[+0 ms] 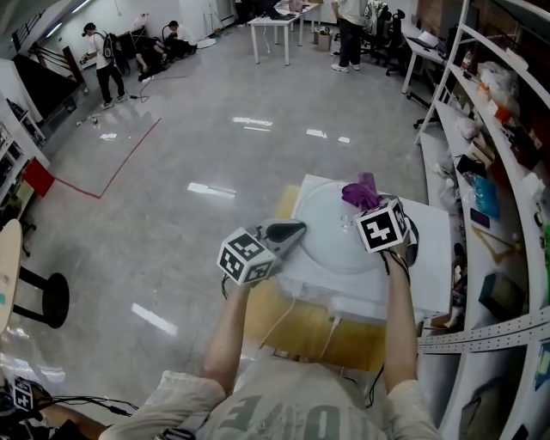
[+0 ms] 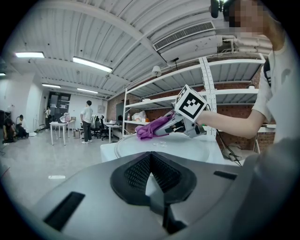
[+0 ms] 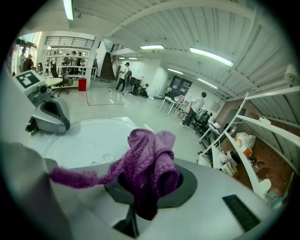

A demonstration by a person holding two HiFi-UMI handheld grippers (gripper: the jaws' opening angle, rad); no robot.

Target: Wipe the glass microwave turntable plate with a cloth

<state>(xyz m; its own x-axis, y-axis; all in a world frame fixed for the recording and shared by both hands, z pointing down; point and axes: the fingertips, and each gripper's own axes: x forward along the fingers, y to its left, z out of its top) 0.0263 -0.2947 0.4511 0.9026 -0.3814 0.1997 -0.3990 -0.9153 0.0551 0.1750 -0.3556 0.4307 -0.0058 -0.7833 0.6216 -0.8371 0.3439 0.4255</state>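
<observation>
The round glass turntable plate lies flat on a white box-like top. A bunched purple cloth hangs over the plate's far right part, and my right gripper is shut on it. In the right gripper view the cloth fills the jaws of the right gripper and a strand trails left over the plate. My left gripper is at the plate's left rim, jaws shut. Whether it pinches the rim I cannot tell. The left gripper view looks past my left gripper across the plate to the cloth.
White metal shelving with assorted items runs along the right side. Brown cardboard lies under the white top, with cables hanging off its near edge. A black stool stands at the left. People and tables are far off across the grey floor.
</observation>
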